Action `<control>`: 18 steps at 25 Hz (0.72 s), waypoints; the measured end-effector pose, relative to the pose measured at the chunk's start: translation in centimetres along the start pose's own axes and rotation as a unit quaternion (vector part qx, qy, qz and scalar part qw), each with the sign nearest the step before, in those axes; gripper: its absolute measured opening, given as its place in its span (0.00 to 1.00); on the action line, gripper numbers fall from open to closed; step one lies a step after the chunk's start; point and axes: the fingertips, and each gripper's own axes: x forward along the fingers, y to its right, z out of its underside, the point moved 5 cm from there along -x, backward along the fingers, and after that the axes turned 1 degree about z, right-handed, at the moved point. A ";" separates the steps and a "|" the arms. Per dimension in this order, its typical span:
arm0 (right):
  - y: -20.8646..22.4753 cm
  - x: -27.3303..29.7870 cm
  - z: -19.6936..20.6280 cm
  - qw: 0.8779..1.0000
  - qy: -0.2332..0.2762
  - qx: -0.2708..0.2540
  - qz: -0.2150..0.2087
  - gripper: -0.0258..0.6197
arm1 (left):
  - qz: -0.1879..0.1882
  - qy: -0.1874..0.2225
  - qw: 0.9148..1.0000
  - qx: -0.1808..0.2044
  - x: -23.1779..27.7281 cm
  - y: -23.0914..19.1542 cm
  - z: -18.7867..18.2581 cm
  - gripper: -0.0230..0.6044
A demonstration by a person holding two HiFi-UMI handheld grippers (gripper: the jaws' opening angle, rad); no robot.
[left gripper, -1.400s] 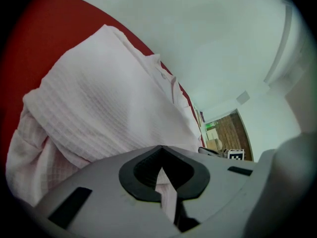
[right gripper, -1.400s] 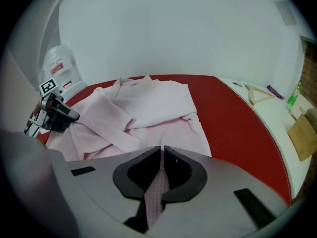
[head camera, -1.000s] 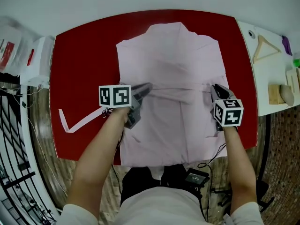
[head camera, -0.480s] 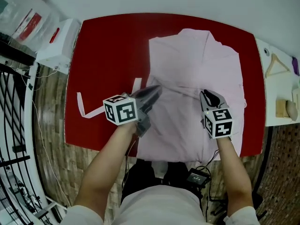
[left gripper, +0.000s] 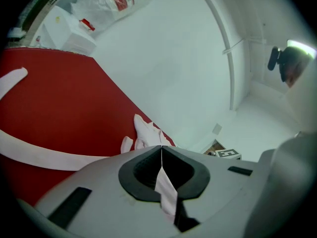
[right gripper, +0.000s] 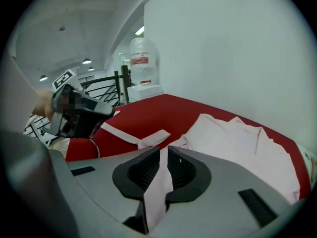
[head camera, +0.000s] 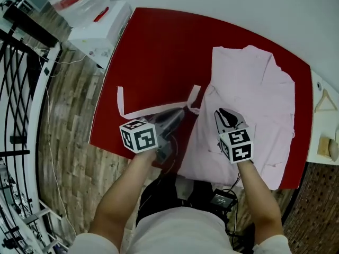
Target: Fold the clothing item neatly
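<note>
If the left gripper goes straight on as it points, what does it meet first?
Probably the bunched pink fabric just ahead of the left gripper on the red table, though it might pass above it.

The pink garment (head camera: 254, 89) is thin matt cloth, softly creased, and so is its belt strip (head camera: 153, 110). The red table (head camera: 159, 52) looks smooth and matt. The left gripper (head camera: 179, 114) and right gripper (head camera: 224, 115) are grey matt plastic with black ribbed pads (right gripper: 143, 171). The floor (head camera: 74, 126) is rough-looking wooden planks
</note>
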 end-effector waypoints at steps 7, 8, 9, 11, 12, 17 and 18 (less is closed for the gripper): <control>-7.1 4.2 -2.8 0.998 -0.006 -0.043 -0.042 0.09 | -0.026 0.049 0.998 -0.022 -6.7 -3.7 -1.0 0.04; -8.2 4.7 -3.1 0.998 -0.006 -0.048 -0.049 0.09 | -0.030 0.055 0.998 -0.024 -7.6 -4.2 -1.0 0.05; -9.2 5.2 -3.5 0.997 -0.007 -0.052 -0.056 0.09 | -0.034 0.062 0.997 -0.027 -8.4 -4.6 -1.1 0.04; -11.2 6.3 -4.2 0.995 -0.009 -0.061 -0.072 0.09 | -0.043 0.075 0.996 -0.032 -10.0 -5.5 -1.2 0.05; -12.3 7.0 -4.6 0.995 -0.011 -0.063 -0.082 0.09 | -0.048 0.082 0.995 -0.034 -10.8 -5.9 -1.4 0.05; -18.2 10.9 -7.2 0.989 -0.011 -0.074 -0.129 0.09 | -0.084 0.121 0.988 -0.043 -14.9 -8.6 -2.2 0.05; -19.4 11.7 -7.8 0.987 -0.012 -0.083 -0.136 0.09 | -0.091 0.130 0.986 -0.045 -15.7 -9.1 -2.3 0.05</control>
